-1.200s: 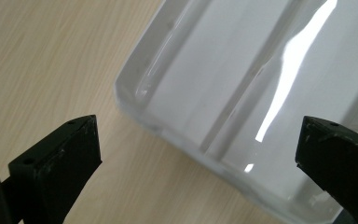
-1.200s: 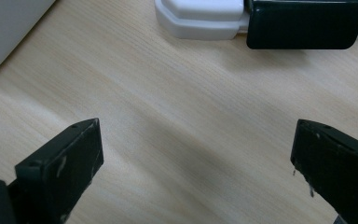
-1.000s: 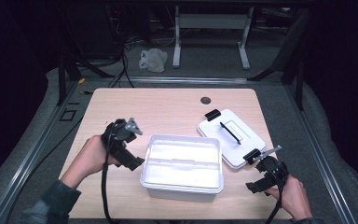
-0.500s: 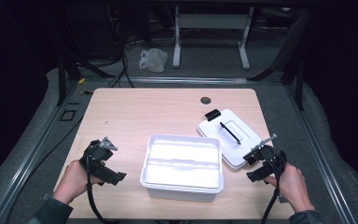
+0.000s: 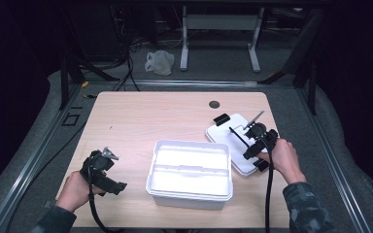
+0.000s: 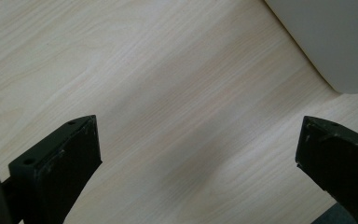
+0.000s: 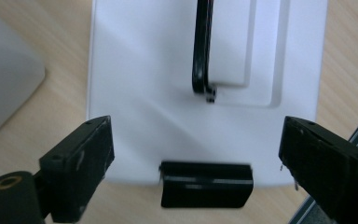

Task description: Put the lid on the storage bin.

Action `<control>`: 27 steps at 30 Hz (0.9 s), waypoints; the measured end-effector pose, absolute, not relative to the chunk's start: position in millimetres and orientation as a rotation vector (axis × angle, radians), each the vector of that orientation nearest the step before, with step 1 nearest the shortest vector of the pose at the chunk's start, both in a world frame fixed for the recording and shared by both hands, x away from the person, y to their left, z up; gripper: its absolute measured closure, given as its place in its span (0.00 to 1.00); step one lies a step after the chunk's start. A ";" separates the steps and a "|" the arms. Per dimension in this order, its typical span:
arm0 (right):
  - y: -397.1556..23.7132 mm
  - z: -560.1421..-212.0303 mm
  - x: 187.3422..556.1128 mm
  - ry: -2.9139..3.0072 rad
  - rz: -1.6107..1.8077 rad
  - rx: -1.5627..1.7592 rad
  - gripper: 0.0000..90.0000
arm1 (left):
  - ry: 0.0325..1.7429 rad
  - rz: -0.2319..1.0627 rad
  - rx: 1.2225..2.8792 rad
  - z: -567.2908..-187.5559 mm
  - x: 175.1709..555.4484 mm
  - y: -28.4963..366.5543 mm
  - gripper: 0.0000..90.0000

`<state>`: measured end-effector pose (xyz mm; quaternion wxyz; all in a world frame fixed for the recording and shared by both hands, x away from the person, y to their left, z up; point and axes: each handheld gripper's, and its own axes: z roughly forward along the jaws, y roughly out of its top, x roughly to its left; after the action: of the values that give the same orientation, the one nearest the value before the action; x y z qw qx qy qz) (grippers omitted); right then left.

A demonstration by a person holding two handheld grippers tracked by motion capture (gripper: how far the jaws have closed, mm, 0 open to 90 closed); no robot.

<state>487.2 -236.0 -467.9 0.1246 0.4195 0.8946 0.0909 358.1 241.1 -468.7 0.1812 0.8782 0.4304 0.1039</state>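
A white open box (image 5: 189, 190) stands at the table's front middle. Its white lid (image 5: 223, 135) lies flat to the right, with a black handle (image 7: 202, 46) along it and a black clasp (image 7: 207, 183) at its near end. My right gripper (image 5: 255, 145) hovers over the lid's near half, pointing down. Its jaws (image 7: 198, 140) are open and have just been closing a little, with nothing gripped between them. My left gripper (image 5: 108, 174) rests low at the front left, open (image 6: 196, 140) over bare wood, with the box's corner (image 6: 326, 42) beyond it.
The wooden table (image 5: 145, 121) has a round dark hole (image 5: 214, 104) near its far edge. A second black clasp (image 5: 221, 118) sits at the lid's far end. Dark floor, cables and a metal stand's legs (image 5: 218, 43) lie beyond the table.
My left gripper has dropped away from the box to the table's front left. My right gripper has moved from the front right edge up over the lid.
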 end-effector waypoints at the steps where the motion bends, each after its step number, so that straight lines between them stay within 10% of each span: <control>1: -233.3 -467.9 491.9 2.607 0.269 1.227 0.15 | 1.216 0.295 2.485 -469.1 358.5 240.9 0.00; 8: -218.3 -475.8 521.1 2.617 0.226 1.251 0.46 | 1.230 0.311 2.502 -471.9 360.0 241.4 0.00; 27: -205.4 -489.0 549.9 2.569 0.221 1.312 0.88 | 1.268 0.315 2.527 -484.9 365.6 245.2 0.00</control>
<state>549.9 -205.4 -489.0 0.1237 0.4500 0.8812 0.0759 365.6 245.2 -484.9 0.1477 0.8785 0.4409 0.1093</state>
